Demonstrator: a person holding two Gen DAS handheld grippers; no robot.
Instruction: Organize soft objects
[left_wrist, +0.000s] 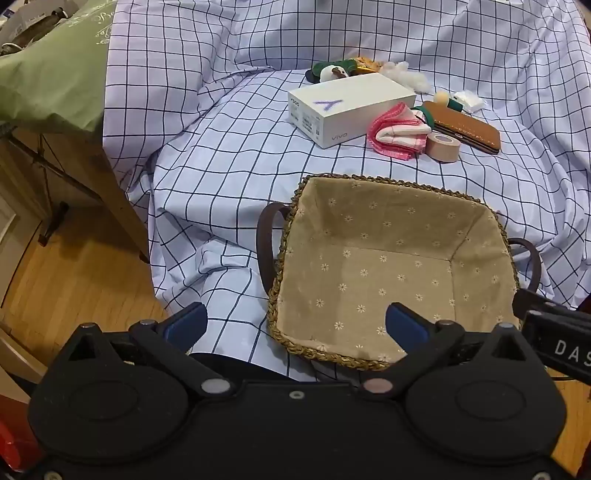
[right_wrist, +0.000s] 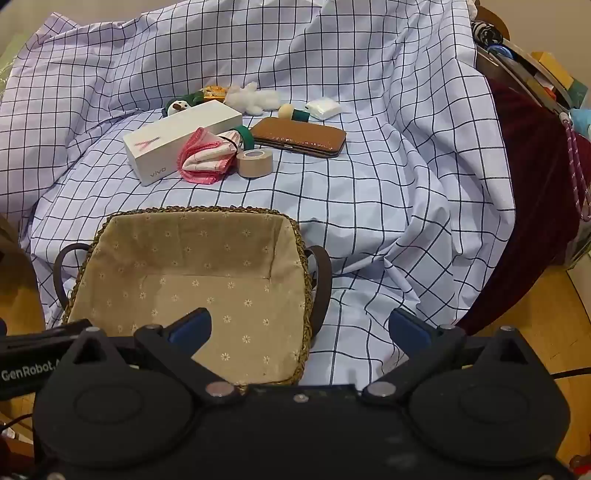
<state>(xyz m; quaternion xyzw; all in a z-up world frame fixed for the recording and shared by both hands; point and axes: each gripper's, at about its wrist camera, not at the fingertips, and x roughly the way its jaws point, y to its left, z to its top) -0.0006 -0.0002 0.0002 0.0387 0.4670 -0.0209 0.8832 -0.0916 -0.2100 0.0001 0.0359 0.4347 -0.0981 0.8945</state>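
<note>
Both my grippers, left (left_wrist: 295, 321) and right (right_wrist: 300, 326), gape wide, empty, over lined basket (left_wrist: 369, 181); beyond: vivo box (left_wrist: 351, 107), pink cloth (left_wrist: 397, 133), tape roll (left_wrist: 443, 147), possibly a plush (left_wrist: 334, 72).

A home: wood floor (left_wrist: 74, 273), checked sheet (left_wrist: 229, 155), cluttered shelf (right_wrist: 532, 70).

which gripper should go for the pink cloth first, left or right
Probably right, narrowly. The pink cloth lies left of centre, nearer that view's midline, past the basket's far rim. The right gripper is open and empty. The left gripper, also open, sees it further off-centre.
</note>
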